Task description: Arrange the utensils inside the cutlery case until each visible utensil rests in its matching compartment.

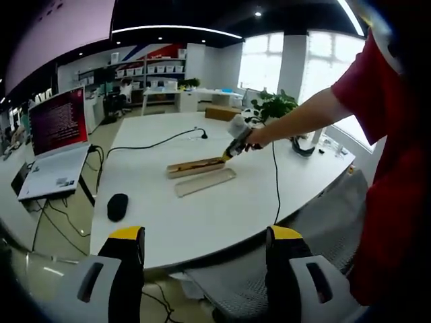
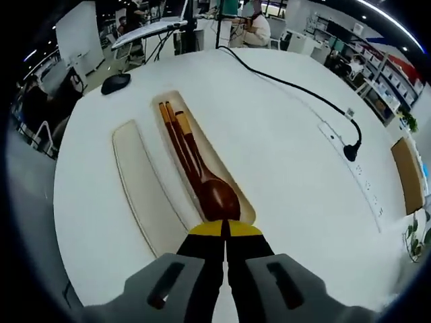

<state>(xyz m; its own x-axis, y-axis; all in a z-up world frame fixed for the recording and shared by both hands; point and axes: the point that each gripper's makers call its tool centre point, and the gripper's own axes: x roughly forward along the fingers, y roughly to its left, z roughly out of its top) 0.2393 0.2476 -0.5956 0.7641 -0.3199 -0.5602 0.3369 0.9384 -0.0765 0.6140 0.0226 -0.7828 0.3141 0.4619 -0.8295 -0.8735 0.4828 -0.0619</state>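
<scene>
— Where was the cutlery case (image 2: 237, 202)?
— Mid-frame in the right gripper view, on the white table (image 2: 289, 148), a wooden spoon (image 2: 205, 182) and chopsticks (image 2: 170, 131) inside; its lid (image 2: 141, 188) lay just left.
— And the right gripper (image 2: 225, 232)?
— Jaws clenched together, empty, at the case's near end.
— The left gripper (image 1: 202, 235)?
— Jaws released, wide apart, low in its view, before the table's edge.

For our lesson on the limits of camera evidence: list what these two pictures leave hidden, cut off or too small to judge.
- Right gripper view: the spoon bowl's near end and the cutlery case end, behind the right hand-held gripper.
- Same view: whether its closed jaws pinch anything.
- Left gripper view: the case contents, too small.
- Same view: the lid details, too small.
</scene>
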